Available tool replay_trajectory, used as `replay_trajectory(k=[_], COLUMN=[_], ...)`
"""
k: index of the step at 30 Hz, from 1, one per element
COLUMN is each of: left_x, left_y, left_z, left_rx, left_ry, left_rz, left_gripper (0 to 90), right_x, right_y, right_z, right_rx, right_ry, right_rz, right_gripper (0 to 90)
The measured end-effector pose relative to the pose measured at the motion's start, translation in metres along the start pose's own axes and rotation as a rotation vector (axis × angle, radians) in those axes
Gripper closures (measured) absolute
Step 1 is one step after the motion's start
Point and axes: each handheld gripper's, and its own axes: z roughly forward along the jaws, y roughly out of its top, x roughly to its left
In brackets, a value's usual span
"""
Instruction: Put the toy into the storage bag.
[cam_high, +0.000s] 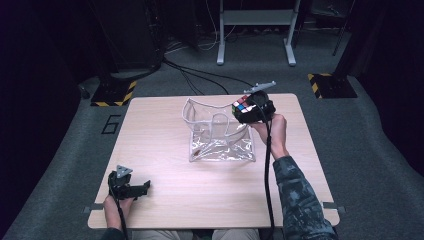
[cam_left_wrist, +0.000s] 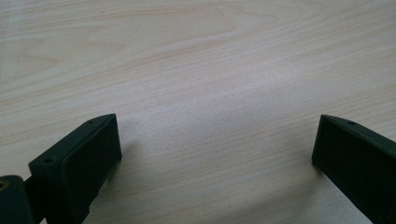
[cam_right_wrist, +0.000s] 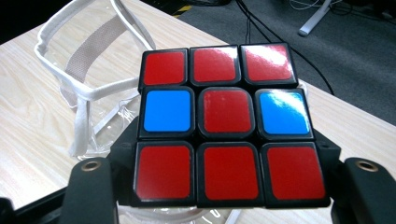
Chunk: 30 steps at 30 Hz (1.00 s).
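In the upper centre of the high view, the right claw (cam_high: 248, 111) is gripping a black-framed puzzle cube with coloured stickers (cam_high: 242, 105), holding it just above the right rim of a clear plastic pouch with white fabric trim (cam_high: 220, 145) that is standing open in the middle of the pale wooden table (cam_high: 165, 200). In the right gripper view the puzzle cube (cam_right_wrist: 226, 126) is sitting between the two jaws, showing a face of red squares with blue at each end of the middle row, and the pouch (cam_right_wrist: 79, 88) is lying behind it at upper left. In the lower left of the high view the left claw (cam_high: 144, 188) is resting on the table with its jaws spread wide, bare wood (cam_left_wrist: 210, 93) between them. Black cables (cam_high: 200, 75) are trailing over the grey carpet beyond the table, near yellow-and-black striped floor plates (cam_high: 330, 85). A "6" marking (cam_high: 111, 124) is showing on the floor at left
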Motion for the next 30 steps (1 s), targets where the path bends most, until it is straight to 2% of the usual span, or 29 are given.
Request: replay_trajectory(k=[6,10,12,20,30], left_x=[0.000,0.000,0.000,0.000,0.000], left_y=[0.000,0.000,0.000,0.000,0.000], left_z=[0.000,0.000,0.000,0.000,0.000], left_rx=[-0.001,-0.002,-0.001,-0.001,0.000], left_ry=[0.000,0.001,0.001,-0.001,-0.001], left_rz=[0.001,0.002,0.001,0.003,0.002], left_gripper=[1.2,1.2,1.2,1.5,1.6], right_x=[0.002,0.002,0.004,0.007,0.008], right_y=[0.002,0.004,0.005,0.011,0.008], right_z=[0.007,0.010,0.012,0.020,0.036], right_rx=[0.018,0.012,0.016,0.022,0.061], right_ry=[0.001,0.001,0.000,0.011,0.009], right_rz=[0.003,-0.020,-0.013,-0.035,-0.010], right_gripper=[33.4,33.4,33.4,33.4,33.4])
